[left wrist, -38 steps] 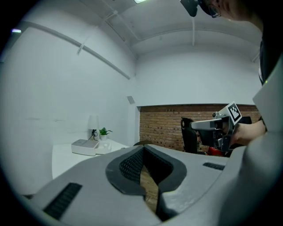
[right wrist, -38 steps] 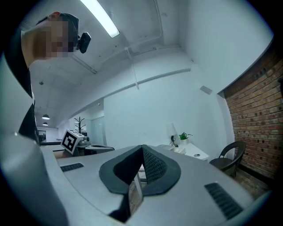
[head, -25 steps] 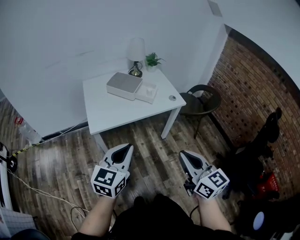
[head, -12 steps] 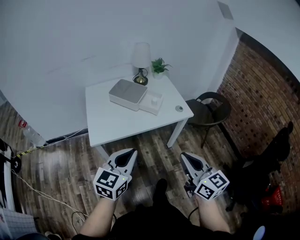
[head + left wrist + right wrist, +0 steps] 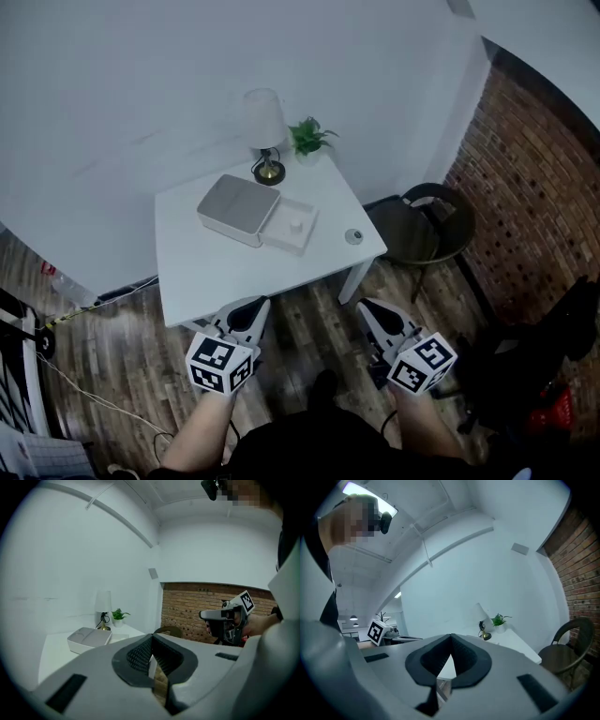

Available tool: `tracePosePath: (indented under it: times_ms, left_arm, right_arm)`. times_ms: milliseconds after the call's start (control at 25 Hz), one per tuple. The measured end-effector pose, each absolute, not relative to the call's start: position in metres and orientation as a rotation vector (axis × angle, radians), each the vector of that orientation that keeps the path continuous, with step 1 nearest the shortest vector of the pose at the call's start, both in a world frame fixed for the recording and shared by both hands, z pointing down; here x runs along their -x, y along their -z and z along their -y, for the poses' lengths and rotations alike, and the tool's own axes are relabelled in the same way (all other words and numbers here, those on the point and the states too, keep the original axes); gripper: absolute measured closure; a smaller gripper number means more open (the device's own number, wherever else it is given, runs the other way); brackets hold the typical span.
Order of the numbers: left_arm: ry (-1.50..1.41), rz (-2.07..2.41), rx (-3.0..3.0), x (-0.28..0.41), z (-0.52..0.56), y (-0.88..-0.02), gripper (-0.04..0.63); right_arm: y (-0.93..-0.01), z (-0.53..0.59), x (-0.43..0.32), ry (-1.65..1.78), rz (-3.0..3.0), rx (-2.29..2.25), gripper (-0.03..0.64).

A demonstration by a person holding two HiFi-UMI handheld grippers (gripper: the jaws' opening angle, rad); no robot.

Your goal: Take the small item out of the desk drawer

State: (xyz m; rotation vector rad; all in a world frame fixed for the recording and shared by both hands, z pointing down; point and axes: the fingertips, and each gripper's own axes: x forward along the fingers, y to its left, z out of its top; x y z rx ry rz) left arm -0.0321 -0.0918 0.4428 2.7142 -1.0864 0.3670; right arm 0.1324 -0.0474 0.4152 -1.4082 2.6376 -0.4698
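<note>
A flat grey-white drawer box (image 5: 237,208) lies on the white table (image 5: 216,272), seen also in the left gripper view (image 5: 88,639). Its drawer (image 5: 291,227) is pulled out to the right, with a small white item (image 5: 296,225) inside. My left gripper (image 5: 253,307) hovers over the table's front edge, shut and empty, its jaw tips touching (image 5: 151,645). My right gripper (image 5: 367,307) hangs off the table's front right corner, likewise shut with nothing held (image 5: 451,642). Both are well short of the drawer.
A lamp (image 5: 264,129) and a small potted plant (image 5: 307,138) stand at the table's back edge. A small round object (image 5: 352,236) lies near the right edge. A dark round chair (image 5: 424,225) stands to the right, by a brick wall (image 5: 534,178). Cables (image 5: 75,384) trail over the wood floor on the left.
The table now sits nearer and lower in the head view. Both grippers stay shut and have closed in on its front edge.
</note>
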Motion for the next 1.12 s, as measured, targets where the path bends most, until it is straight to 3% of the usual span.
tracePosePath:
  times_ms: [440,1120]
  left_arm:
    - [-0.366,1.219,-2.664,-0.001,0.167,-0.439,0.588]
    - [-0.356,1.029,-2.695,0.02,0.3,-0.47,0.586]
  right_arm:
    - [-0.424,0.116,-0.195,0.517,-2.646,1.394,0.618]
    - [-0.429,0.253,-0.143,0.515,-2.712,1.47,0.618]
